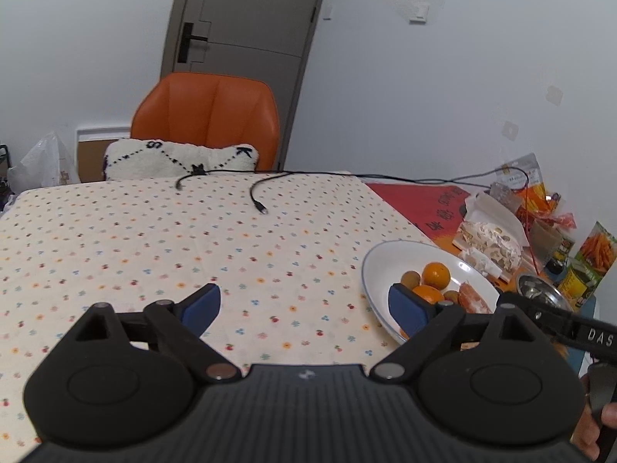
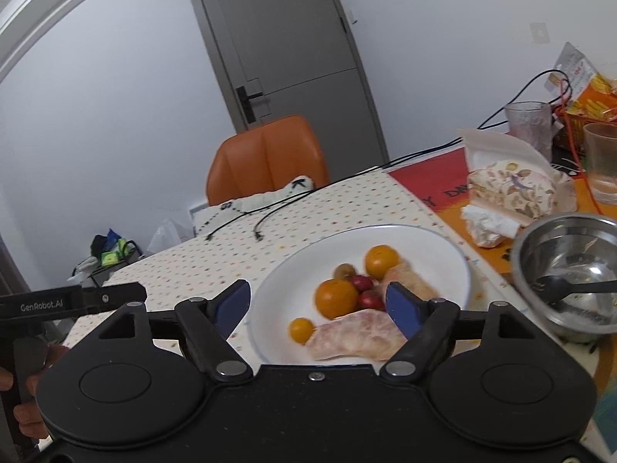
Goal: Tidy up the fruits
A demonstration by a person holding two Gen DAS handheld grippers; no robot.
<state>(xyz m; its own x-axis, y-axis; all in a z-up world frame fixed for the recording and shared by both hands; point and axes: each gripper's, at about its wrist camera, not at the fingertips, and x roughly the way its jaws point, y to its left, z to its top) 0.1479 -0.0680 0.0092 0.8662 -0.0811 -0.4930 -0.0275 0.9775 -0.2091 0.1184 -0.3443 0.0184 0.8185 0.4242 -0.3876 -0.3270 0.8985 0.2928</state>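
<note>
The right gripper (image 2: 319,305) hangs low over a white plate (image 2: 285,281), its two blue-padded fingers (image 2: 401,308) spread wide apart and holding nothing. Between and just beyond the fingers lies the fruit. A large orange (image 2: 336,298) sits near the middle of the gap, with two small red fruits (image 2: 364,289) just beside it on the right. A peeled pomelo segment (image 2: 356,337) lies nearest the tool, close to the right finger, and a second pale segment (image 2: 408,279) lies beyond that finger. A smaller orange (image 2: 381,261) and a brownish-green fruit (image 2: 344,271) sit farther back on the plate, and a small yellow-orange fruit (image 2: 301,330) rests alone near the plate's front left edge.

The left gripper (image 1: 304,308) is held above a dotted tablecloth (image 1: 154,239), its fingers also spread wide and empty. The same plate (image 1: 385,262) lies to its right, with the right finger overlapping the plate's near rim in this view. The cloth between the fingers is bare.

To the right of the plate stands a steel bowl (image 2: 540,247) with a black spoon (image 2: 570,289) in it. Behind it are a wrapped patterned bundle (image 2: 513,189) and two drinking glasses (image 2: 601,162). Black cables (image 1: 270,185) trail across the far edge of the table. An orange chair (image 1: 208,115) with a white cushion (image 1: 177,158) stands behind the table, before a grey door (image 2: 293,46).
</note>
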